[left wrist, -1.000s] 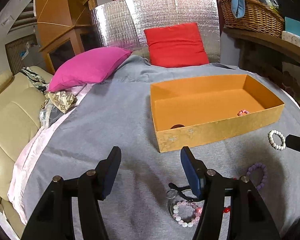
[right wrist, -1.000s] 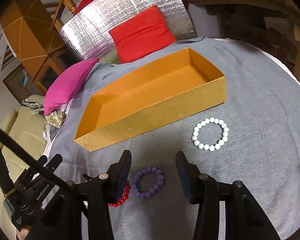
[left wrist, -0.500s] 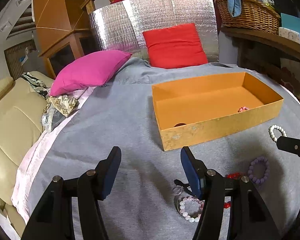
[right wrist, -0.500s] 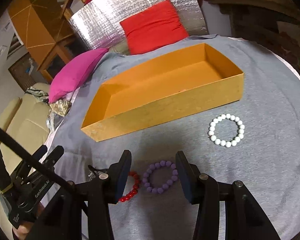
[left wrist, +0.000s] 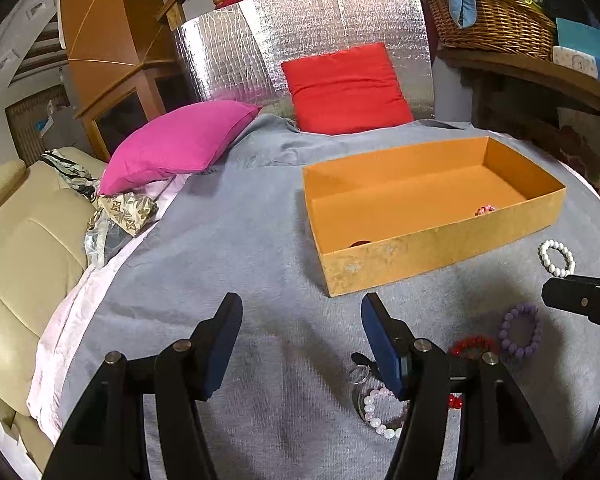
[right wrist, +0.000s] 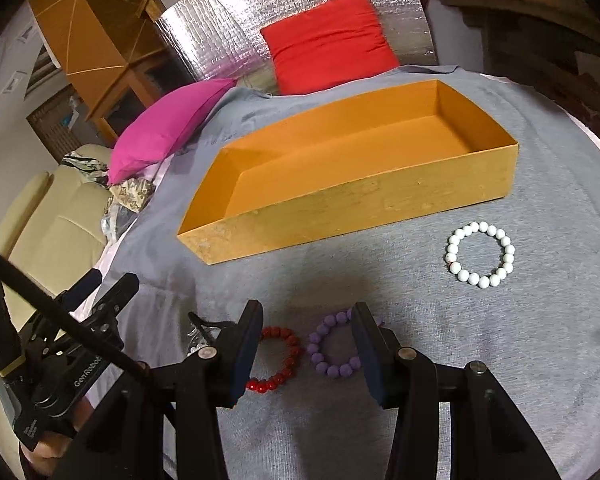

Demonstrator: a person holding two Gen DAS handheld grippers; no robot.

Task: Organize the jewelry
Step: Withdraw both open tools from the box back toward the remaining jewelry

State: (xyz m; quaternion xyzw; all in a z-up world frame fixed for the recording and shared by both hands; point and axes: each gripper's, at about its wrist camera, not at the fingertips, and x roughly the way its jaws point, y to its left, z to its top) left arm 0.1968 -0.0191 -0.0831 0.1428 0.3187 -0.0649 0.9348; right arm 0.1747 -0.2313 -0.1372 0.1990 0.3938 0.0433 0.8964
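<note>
An open orange box (left wrist: pixel 440 252) (right wrist: pixel 340 208) lies on the grey cloth, with a small pink piece (left wrist: pixel 485 210) inside. My right gripper (right wrist: pixel 306 320) is open, low over a purple bead bracelet (right wrist: pixel 332 350) with a red bead bracelet (right wrist: pixel 278 364) to its left. A white bead bracelet (right wrist: pixel 480 254) (left wrist: pixel 557 257) lies to the right. My left gripper (left wrist: pixel 300 312) is open and empty over bare cloth; a pink-white bracelet (left wrist: pixel 380 412) and a clear ring (left wrist: pixel 360 374) lie by its right finger.
A magenta pillow (left wrist: pixel 176 144) and a red pillow (left wrist: pixel 346 88) lie at the back against a silver foil panel (left wrist: pixel 300 40). A beige sofa (left wrist: pixel 24 240) is at the left. A wicker basket (left wrist: pixel 496 20) stands on a shelf at the right.
Both grippers have drawn back a little from the box. The right gripper has shifted so the purple bracelet sits between its fingers. Both stay open.
</note>
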